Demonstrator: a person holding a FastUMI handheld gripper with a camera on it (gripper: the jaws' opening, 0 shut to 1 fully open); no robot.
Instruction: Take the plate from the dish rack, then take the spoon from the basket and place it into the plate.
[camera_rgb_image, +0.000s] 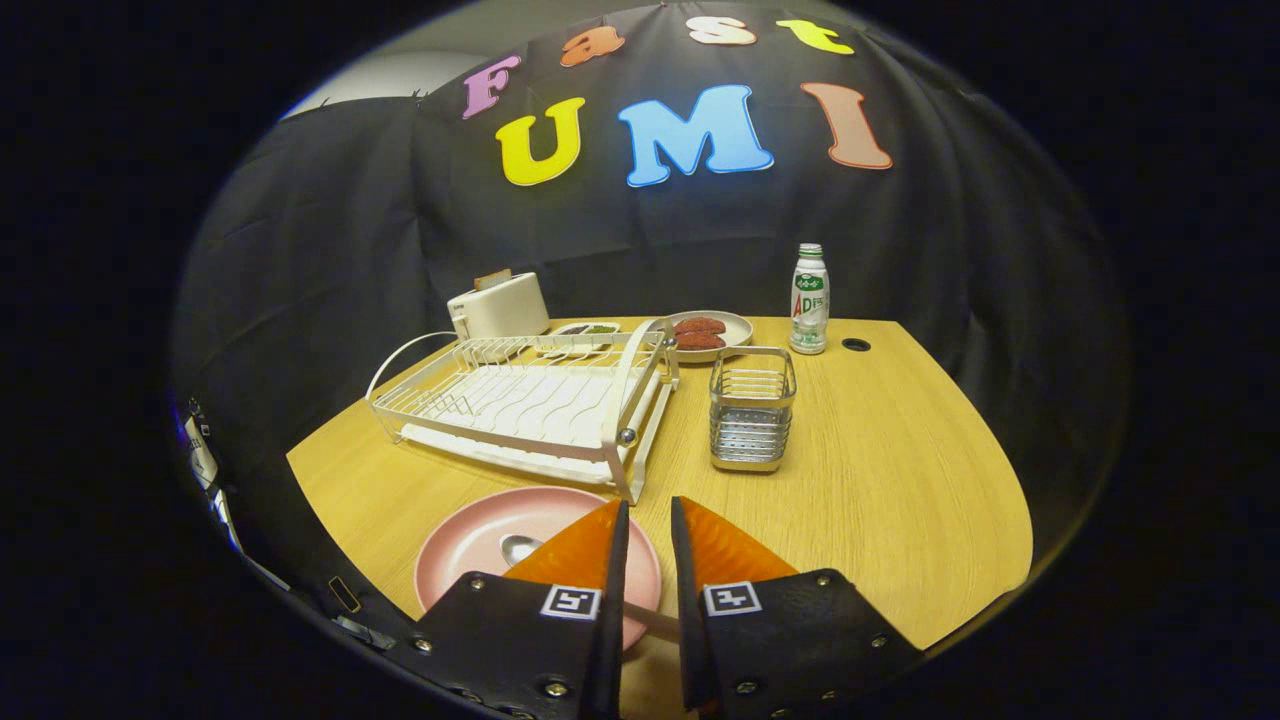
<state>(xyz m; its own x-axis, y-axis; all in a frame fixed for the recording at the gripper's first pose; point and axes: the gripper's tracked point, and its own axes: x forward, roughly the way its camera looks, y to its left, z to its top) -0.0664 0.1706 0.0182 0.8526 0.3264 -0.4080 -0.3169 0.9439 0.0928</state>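
A pink plate (470, 560) lies flat on the wooden table (880, 480), just in front of the white dish rack (530, 400). A metal spoon (518, 548) rests with its bowl in the plate. Its handle runs back under the left finger and shows in the narrow gap between both fingers. My gripper (650, 512) hovers over the plate's right part, its fingers close together around the spoon's handle. The wire basket (752, 408) stands beyond the fingers, right of the rack, with nothing showing inside it.
A white toaster (498, 305) stands behind the rack. Behind it sit a small dish (585, 330), a plate of reddish food (708, 335) and a white bottle (810, 300). A round hole (856, 344) marks the far right of the table.
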